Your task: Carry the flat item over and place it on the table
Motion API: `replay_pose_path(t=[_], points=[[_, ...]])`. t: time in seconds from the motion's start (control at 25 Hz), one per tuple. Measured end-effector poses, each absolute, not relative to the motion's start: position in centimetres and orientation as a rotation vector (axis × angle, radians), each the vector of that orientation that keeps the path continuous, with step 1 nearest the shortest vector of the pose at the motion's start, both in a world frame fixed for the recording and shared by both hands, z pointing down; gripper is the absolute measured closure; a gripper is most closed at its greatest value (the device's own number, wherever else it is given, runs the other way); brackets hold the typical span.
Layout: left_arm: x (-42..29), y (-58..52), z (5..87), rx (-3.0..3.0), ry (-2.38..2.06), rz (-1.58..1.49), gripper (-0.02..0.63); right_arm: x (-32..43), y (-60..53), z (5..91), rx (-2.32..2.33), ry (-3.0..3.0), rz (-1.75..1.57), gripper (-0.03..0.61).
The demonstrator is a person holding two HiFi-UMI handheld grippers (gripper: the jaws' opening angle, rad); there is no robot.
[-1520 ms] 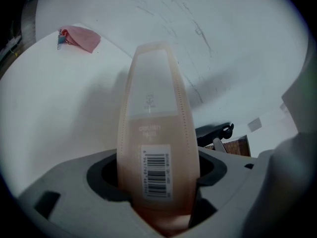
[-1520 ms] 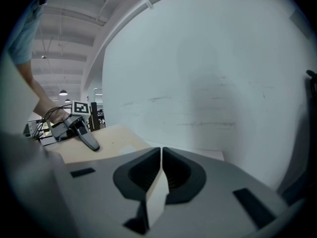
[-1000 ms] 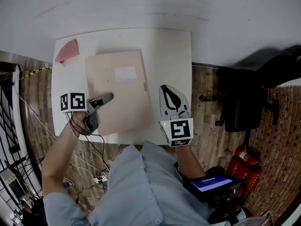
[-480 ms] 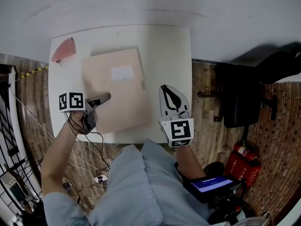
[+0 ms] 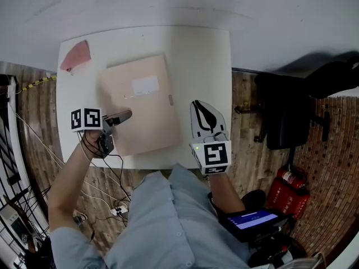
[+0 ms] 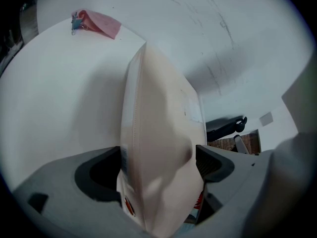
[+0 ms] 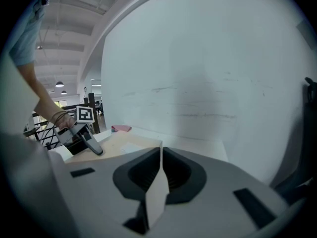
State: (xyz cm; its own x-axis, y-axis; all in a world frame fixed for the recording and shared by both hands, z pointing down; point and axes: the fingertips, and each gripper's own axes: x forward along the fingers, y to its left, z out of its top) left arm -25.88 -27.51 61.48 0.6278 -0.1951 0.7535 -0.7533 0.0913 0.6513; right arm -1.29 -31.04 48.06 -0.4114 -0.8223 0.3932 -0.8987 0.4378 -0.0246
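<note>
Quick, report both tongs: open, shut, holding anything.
Left tongs: opening, with the envelope between the jaws.
Right tongs: shut, empty.

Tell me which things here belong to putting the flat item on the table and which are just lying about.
Job: beige flat envelope, lying on the white table; left gripper, jaws opening with the envelope's edge between them.
Lying about: pink clipped item at the table's far corner; right gripper, shut; black chair.

Envelope (image 6: 158,148) runs off frame (bottom edge)
</note>
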Motion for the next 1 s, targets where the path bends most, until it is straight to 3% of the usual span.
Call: replay_pose_path(t=[0.6, 1.0], points=[[-28.5, -26.0, 60.2, 1.488, -0.932, 0.491, 0.129, -3.7, -30.3, 46.6, 1.450, -2.406, 0.280, 0.554], [-31.0, -26.2, 49.2, 1.745, -1.250, 0.244, 0.132, -7.1, -29.7, 42.1, 1.439, -2.523, 0.144, 0.554]])
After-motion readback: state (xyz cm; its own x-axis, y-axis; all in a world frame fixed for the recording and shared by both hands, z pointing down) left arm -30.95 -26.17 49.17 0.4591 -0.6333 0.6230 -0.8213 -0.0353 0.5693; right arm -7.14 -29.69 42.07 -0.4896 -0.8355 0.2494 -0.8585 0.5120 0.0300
